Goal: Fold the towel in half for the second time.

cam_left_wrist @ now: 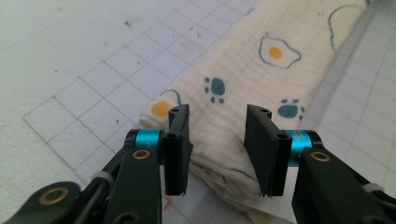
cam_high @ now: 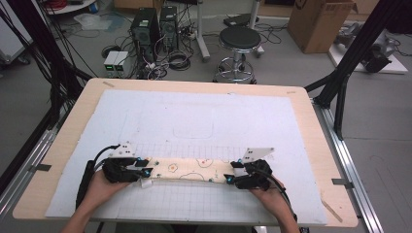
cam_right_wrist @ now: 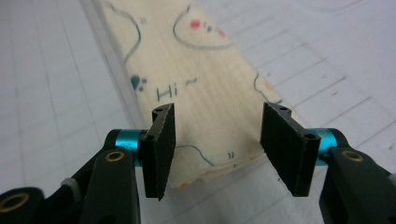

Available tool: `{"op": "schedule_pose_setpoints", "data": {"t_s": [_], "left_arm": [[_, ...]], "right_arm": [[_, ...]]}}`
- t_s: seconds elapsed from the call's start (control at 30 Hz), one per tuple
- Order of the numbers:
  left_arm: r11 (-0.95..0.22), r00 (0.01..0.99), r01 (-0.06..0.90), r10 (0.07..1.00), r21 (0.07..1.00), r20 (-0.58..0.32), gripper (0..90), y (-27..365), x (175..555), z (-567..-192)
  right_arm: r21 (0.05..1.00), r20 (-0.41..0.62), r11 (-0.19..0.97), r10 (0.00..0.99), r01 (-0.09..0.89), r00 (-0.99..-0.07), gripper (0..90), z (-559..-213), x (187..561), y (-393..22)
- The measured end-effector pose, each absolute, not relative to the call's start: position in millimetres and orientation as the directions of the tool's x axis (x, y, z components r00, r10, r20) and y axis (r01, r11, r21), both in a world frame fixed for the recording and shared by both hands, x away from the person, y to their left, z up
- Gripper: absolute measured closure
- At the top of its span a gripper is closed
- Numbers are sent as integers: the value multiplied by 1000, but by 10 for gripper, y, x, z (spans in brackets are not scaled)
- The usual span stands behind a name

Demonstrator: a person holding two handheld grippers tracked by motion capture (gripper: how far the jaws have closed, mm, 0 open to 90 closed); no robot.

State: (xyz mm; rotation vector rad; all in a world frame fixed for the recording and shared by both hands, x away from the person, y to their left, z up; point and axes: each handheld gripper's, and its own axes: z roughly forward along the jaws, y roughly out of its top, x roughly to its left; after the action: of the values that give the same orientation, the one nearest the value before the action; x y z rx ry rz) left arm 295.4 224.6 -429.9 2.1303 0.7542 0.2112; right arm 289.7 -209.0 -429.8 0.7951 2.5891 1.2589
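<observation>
Folded cloth (cam_high: 187, 170) spans between both grippers; white mat (cam_high: 204, 116) beyond lies bare, passable.

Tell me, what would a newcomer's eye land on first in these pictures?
Probably the folded cream cloth printed with fried eggs and blue paw prints, lying as a long strip near the front of the white gridded mat. A person's hands bring the left gripper and the right gripper to its two ends, each with black jaws apart around the cloth's end. Behind the table, a black stool stands among computers and cables.
</observation>
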Motion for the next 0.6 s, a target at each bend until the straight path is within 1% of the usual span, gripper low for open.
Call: {"op": "schedule_pose_setpoints", "data": {"t_s": [0.07, 0.2, 0.33, 0.47, 0.6], "left_arm": [[-424, 796, 440, 591, 792, -126, 593, 2275, 2970, -4256], [-350, 755, 451, 640, 821, -142, 552, 2304, 3046, -4201], [-306, 704, 482, 694, 821, -155, 542, 2311, 3136, -4227], [-310, 670, 532, 723, 788, -168, 548, 2336, 3193, -4289], [-323, 680, 554, 707, 768, -193, 547, 2310, 3203, -4326]], "right_arm": [[801, 148, 426, 538, 419, -830, 450, -4251, 2940, -2158], [806, 187, 360, 598, 470, -779, 484, -4187, 3083, -2204], [778, 222, 344, 633, 526, -742, 518, -4221, 3215, -2172], [736, 247, 362, 642, 571, -726, 544, -4299, 3271, -2128], [715, 288, 348, 644, 607, -709, 565, -4339, 3286, -2129]]}}
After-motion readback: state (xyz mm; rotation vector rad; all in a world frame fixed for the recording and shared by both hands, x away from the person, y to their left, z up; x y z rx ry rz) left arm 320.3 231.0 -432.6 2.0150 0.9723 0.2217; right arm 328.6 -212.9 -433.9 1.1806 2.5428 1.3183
